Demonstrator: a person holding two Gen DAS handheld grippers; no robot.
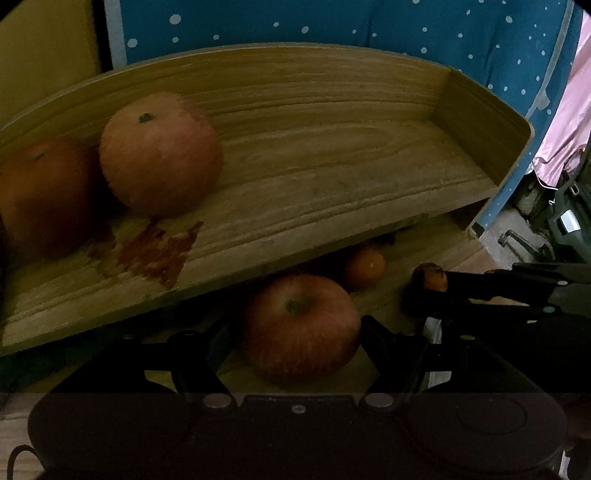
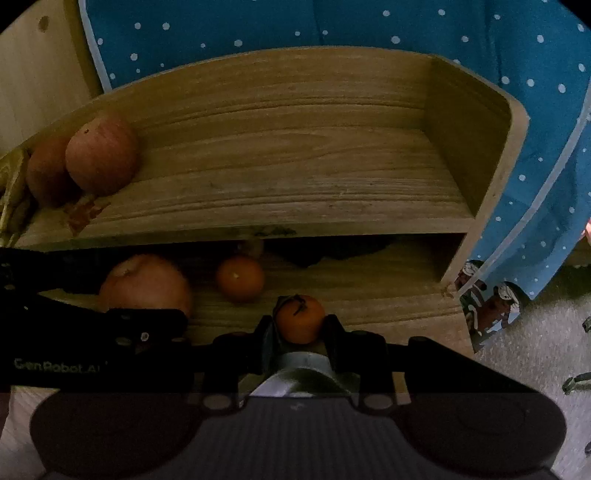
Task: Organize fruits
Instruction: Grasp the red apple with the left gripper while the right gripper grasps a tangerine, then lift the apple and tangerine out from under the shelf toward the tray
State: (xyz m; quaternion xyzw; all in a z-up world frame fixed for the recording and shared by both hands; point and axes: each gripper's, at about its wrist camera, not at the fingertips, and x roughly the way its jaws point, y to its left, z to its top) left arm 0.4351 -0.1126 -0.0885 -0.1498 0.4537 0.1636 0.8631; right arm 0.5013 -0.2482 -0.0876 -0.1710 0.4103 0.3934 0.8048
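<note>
Left wrist view: a large apple [image 1: 300,328] sits on the lower shelf [image 1: 436,258] of a wooden two-tier rack, between the fingers of the left gripper [image 1: 295,347], whose jaws stand spread on either side of it; whether the pads press on its skin I cannot tell. Just behind it lies a small orange [image 1: 365,266], loose on the same shelf. To the right, the right gripper [image 1: 439,282] has its jaws pinching a second small orange [image 1: 428,277]; the right wrist view shows this fruit [image 2: 300,318], dark stem up, clamped between the two pads just above the lower shelf's front part. On the upper shelf [image 1: 332,155], two more apples [image 1: 160,155] rest touching at the left end, beside a reddish stain [image 1: 155,251] on the wood. Behind the rack hangs a blue cloth [image 1: 332,22] with white dots.
</note>
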